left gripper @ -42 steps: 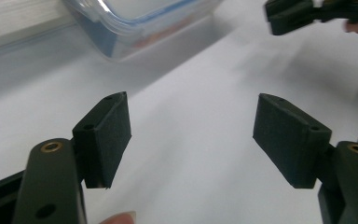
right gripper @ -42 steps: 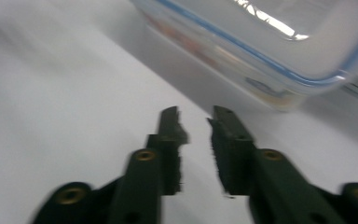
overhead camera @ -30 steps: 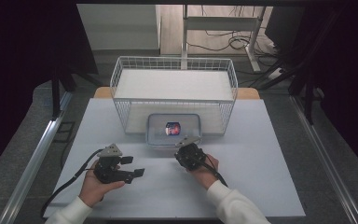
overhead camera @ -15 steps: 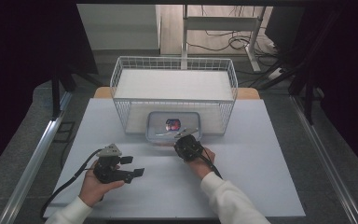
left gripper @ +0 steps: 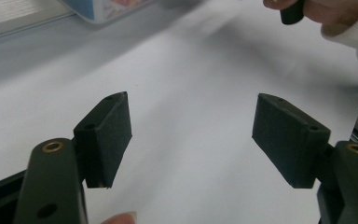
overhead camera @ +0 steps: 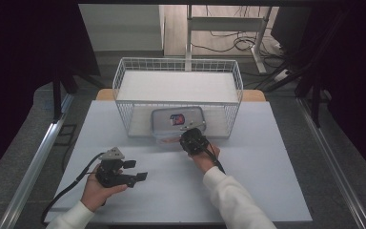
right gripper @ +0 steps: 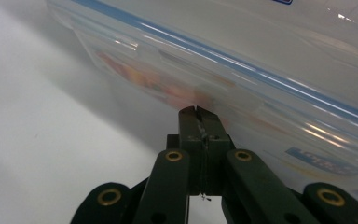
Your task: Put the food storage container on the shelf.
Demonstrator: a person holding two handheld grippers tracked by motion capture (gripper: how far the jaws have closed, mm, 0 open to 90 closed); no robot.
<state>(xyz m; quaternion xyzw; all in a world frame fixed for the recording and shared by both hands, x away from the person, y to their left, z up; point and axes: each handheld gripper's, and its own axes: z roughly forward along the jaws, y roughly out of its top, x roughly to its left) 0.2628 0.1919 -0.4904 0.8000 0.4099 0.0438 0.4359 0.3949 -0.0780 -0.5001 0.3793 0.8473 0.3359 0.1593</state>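
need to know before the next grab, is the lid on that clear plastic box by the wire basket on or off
On. The clear plastic box with the blue-edged lid shows its lid lying flat across the top, in the high view; the right gripper, jaws together, is at its side.

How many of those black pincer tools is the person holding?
2. The left gripper is open above the white table near its front-left; the right gripper is shut, its tips at the clear plastic container by the wire basket.
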